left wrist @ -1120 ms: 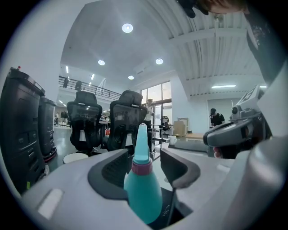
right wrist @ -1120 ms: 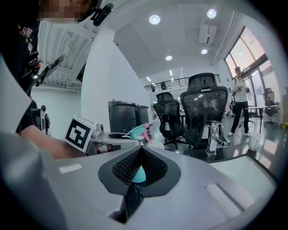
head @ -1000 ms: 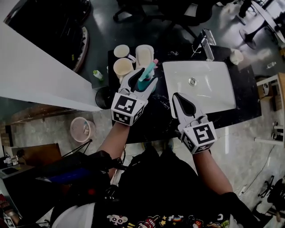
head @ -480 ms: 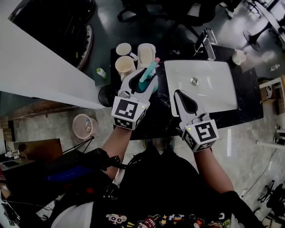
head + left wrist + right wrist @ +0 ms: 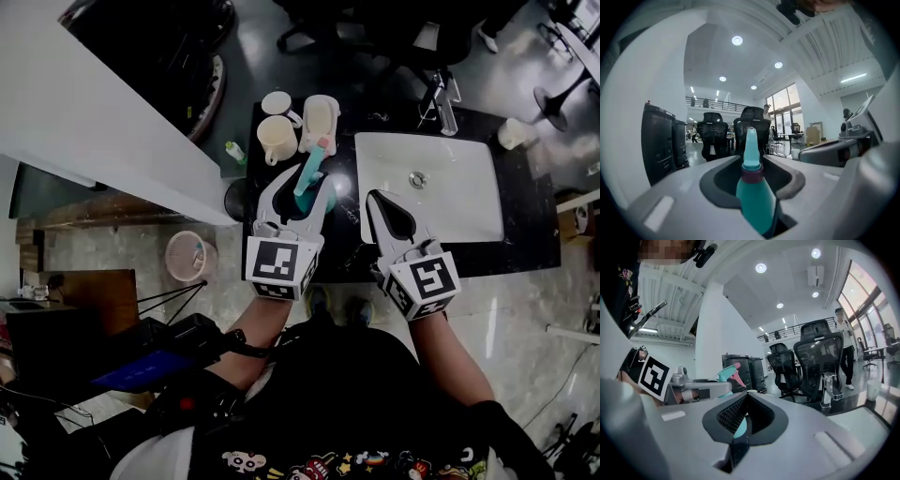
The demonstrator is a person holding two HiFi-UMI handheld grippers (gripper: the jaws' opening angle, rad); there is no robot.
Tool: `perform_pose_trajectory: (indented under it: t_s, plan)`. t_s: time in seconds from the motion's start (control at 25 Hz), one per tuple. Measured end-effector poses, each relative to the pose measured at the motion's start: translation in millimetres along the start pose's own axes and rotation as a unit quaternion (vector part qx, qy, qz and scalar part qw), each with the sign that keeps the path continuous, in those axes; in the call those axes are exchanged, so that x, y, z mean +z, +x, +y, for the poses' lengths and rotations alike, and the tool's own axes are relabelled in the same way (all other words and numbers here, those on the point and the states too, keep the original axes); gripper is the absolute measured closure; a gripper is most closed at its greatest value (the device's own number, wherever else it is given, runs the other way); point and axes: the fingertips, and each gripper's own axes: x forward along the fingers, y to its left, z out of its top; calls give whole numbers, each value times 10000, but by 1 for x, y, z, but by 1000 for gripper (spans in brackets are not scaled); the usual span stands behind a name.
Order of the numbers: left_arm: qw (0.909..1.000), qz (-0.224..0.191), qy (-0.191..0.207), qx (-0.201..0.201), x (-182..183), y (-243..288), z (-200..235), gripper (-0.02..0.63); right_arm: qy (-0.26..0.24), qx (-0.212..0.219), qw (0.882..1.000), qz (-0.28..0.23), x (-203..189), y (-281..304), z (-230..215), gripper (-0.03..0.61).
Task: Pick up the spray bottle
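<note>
Dim, greyish frames; round ceiling lights (image 5: pixel 737 41) glow overhead, and both gripper views bend strongly at edges.

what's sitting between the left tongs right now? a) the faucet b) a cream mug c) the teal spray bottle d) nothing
c: the left gripper view shows the teal spray bottle clamped between the left tongs, nozzle pointing away. The right tongs are shut with nothing in them.
</note>
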Motion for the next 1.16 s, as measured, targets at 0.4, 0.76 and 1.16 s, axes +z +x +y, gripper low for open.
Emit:
perform_pose_trajectory:
  t_s: [0.4, 0.76, 1.16]
  plan:
    - [9980, 14, -160, 605, 6, -36, -53, 463, -250, 106, 9996, -32, 3, -36, -7, 558]
    - [9954, 119, 111, 943, 1, -34, -59, 463, -219, 33, 9998, -30, -2, -46, -16, 557]
    - [9949, 130, 179, 987, 2, -34, -58, 463, -315, -132, 9994, -83, 2, -40, -11, 557]
